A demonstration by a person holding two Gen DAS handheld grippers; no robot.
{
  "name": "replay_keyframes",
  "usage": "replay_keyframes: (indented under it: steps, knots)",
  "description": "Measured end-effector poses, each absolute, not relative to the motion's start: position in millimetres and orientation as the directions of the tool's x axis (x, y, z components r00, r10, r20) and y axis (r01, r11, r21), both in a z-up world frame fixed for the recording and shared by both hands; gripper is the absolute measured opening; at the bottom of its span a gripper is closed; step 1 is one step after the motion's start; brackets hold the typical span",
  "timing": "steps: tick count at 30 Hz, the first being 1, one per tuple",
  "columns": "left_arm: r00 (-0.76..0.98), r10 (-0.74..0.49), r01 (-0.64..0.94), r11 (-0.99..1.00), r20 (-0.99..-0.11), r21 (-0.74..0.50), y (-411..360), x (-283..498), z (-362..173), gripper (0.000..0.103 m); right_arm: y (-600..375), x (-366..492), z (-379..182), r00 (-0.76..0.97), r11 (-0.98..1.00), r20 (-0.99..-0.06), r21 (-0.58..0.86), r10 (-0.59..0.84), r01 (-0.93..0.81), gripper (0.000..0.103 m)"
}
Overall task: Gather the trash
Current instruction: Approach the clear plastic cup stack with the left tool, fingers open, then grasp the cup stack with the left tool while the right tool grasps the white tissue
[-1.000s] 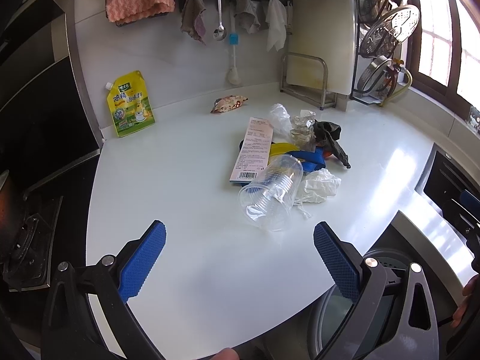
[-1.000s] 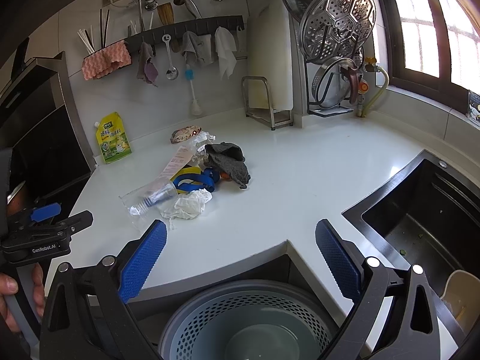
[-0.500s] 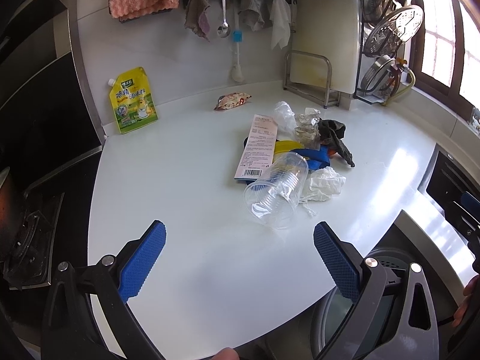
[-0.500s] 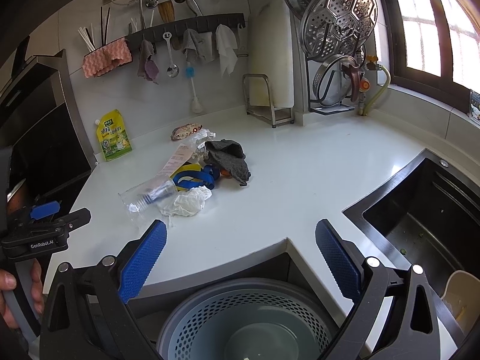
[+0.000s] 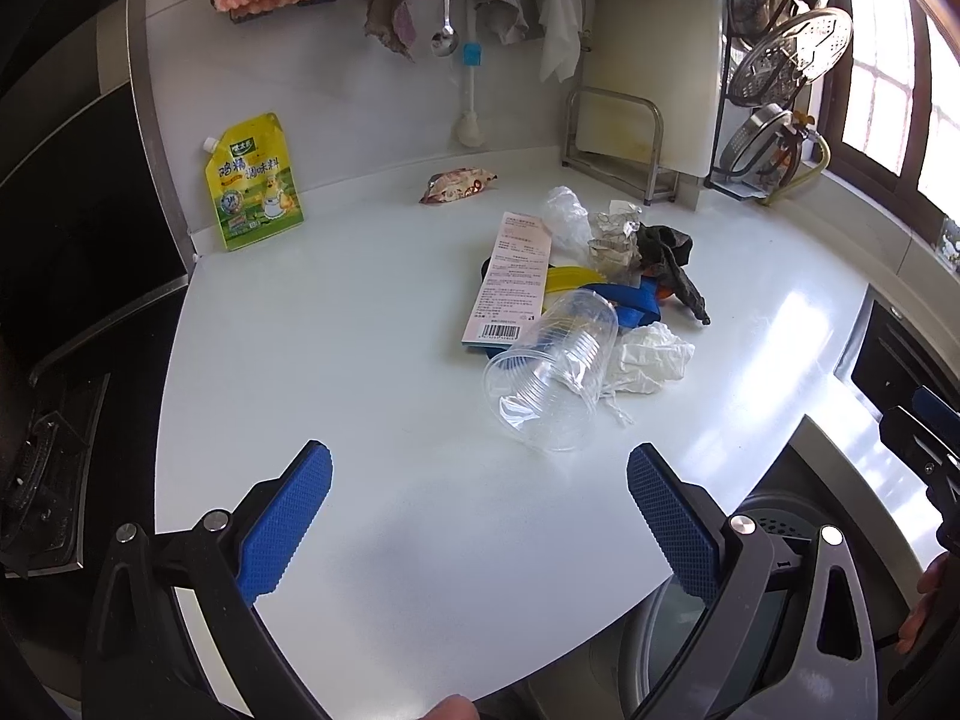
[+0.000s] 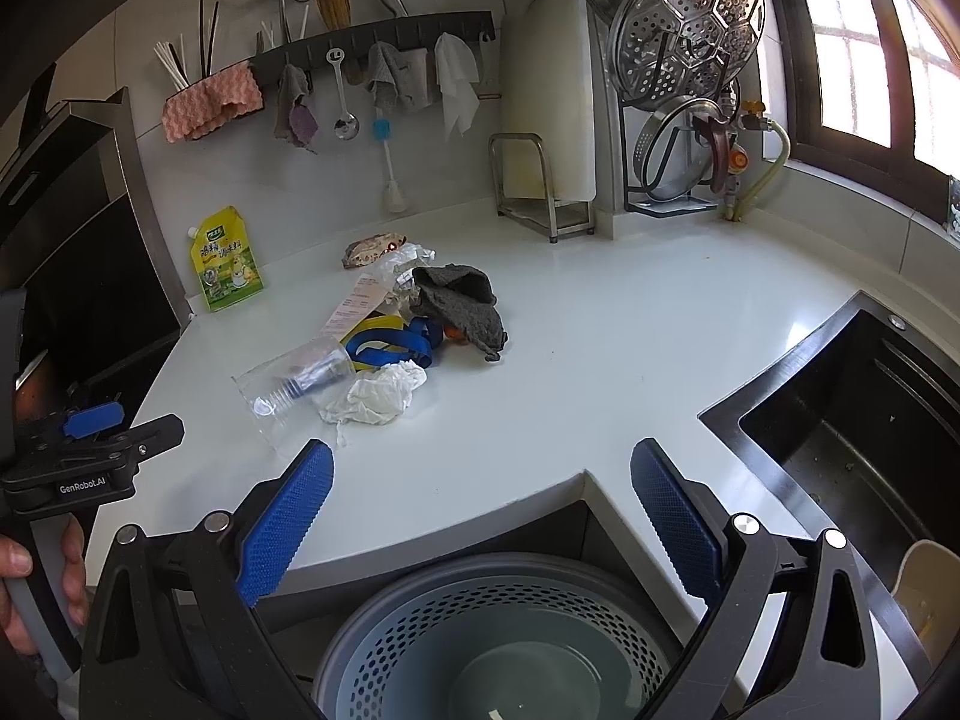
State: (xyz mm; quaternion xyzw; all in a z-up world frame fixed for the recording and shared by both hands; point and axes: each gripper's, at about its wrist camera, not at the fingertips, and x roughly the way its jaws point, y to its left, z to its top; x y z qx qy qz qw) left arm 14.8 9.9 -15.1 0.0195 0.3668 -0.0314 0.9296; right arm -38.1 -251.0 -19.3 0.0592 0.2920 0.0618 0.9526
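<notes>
Left gripper [image 5: 479, 474] was spread wide and empty, hovering over the white counter [image 5: 336, 360] just short of the clear plastic cup [image 5: 551, 369] lying on its side. Right gripper [image 6: 481, 474] was equally spread, empty, above the grey perforated bin [image 6: 498, 630]. Trash pile: cup, crumpled tissue [image 5: 651, 358], card, dark cloth. Judged step: approach. Next: straddle cup body, then close gently.

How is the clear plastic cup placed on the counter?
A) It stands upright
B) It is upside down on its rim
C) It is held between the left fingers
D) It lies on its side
D: the cup lies on its side on the counter, its open mouth toward the left gripper, which is open and apart from it.
</notes>
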Motion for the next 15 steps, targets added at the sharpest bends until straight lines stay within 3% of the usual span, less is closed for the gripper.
replay_keyframes:
  steps: [8,15]
  knots:
    - [0.711,-0.142,0.145,0.988,-0.689,-0.053,-11,31,-24,0.097,-256,-33,-24,0.816,0.986,-0.559,0.147,0.145,-0.074,0.095]
    - [0.695,-0.128,0.148,0.988,-0.708,-0.034,-28,53,-40,0.097,-259,-21,-32,0.805,0.985,-0.573,0.148,0.154,-0.083,0.095]
